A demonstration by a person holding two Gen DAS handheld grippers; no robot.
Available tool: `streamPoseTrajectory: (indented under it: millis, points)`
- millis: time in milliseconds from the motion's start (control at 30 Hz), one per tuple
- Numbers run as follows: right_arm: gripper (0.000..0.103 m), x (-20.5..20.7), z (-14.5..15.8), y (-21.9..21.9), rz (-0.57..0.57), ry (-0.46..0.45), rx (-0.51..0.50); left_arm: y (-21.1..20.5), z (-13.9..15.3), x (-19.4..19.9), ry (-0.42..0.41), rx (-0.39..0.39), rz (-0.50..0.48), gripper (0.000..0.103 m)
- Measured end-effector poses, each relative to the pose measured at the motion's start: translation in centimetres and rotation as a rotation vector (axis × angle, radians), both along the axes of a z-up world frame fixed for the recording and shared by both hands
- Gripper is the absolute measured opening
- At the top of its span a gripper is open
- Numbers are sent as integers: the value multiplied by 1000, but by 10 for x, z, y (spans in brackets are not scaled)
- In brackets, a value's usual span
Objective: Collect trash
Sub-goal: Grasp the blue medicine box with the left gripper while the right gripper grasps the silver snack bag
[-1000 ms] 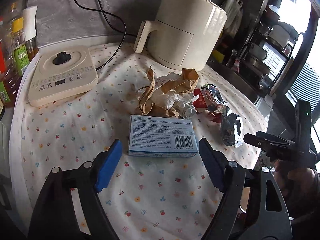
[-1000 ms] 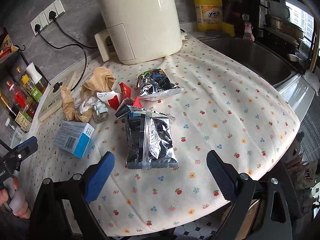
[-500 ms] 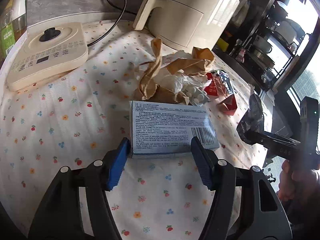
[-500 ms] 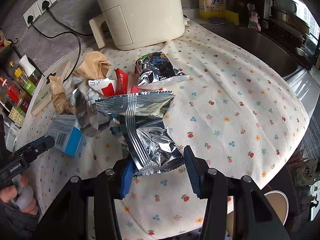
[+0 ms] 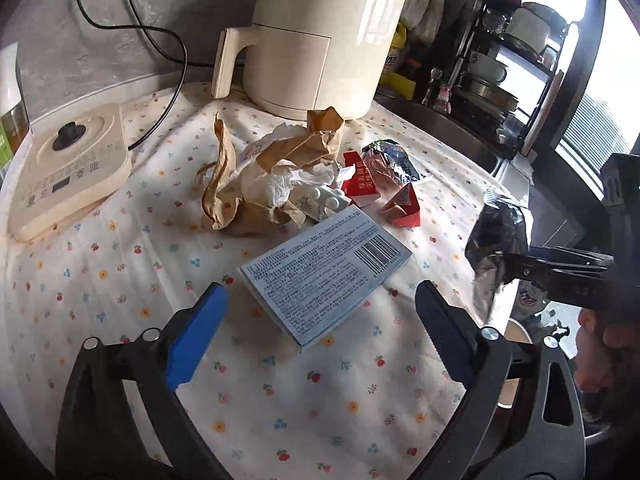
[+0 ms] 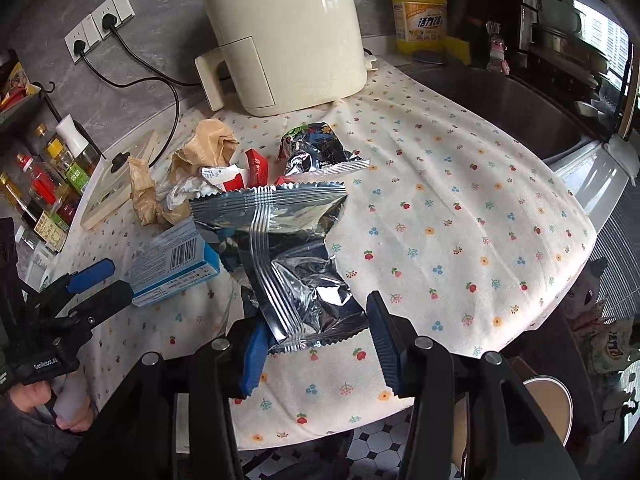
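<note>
My right gripper (image 6: 316, 340) is shut on a silver foil snack bag (image 6: 288, 252) and holds it above the table edge; the bag also shows in the left wrist view (image 5: 496, 248). My left gripper (image 5: 320, 332) is open, its fingers apart on either side of a light blue cardboard box (image 5: 324, 268) lying skewed on the flowered tablecloth (image 5: 120, 280). Behind the box lie crumpled brown paper (image 5: 272, 168), white tissue, red cartons (image 5: 360, 184) and a second foil bag (image 5: 392, 160).
A cream air fryer (image 5: 320, 40) stands at the back. A flat cream appliance (image 5: 64, 168) with a cord sits at the left. Bottles (image 6: 48, 172) line the left wall. A sink (image 6: 500, 104) and dish rack lie to the right.
My left gripper had closed in around the box and has now opened; the box lies turned. My right gripper took hold of the foil bag and lifted it toward the table edge.
</note>
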State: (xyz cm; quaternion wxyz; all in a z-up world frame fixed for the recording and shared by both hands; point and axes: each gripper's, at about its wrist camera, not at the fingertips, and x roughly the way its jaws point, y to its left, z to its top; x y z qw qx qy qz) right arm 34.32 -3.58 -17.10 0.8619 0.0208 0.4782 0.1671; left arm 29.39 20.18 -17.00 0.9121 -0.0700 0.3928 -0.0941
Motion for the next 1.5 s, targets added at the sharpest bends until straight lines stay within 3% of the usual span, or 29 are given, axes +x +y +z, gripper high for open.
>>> streamPoseTrajectory:
  millis: [267, 500, 700, 833, 933, 1333, 1500]
  points:
    - [47, -6, 9, -10, -16, -3, 19, -11, -9, 29, 22, 61, -165, 97]
    - [47, -7, 10, -17, -46, -5, 26, -11, -22, 46, 37, 30, -212, 97]
    - [47, -9, 13, -21, -74, -9, 23, -23, -23, 43, 32, 82, -238, 93]
    - [47, -15, 13, -19, -69, -2, 7, -21, -21, 34, 22, 90, -209, 76]
    - [47, -19, 15, -18, -61, 2, -14, -17, -19, 26, 22, 63, -180, 70]
    - [47, -38, 28, -20, -70, -15, -34, -1, -8, -14, -19, -31, -69, 66]
    - [47, -54, 37, -28, -78, -25, -29, 7, 2, -27, -74, -78, -27, 65]
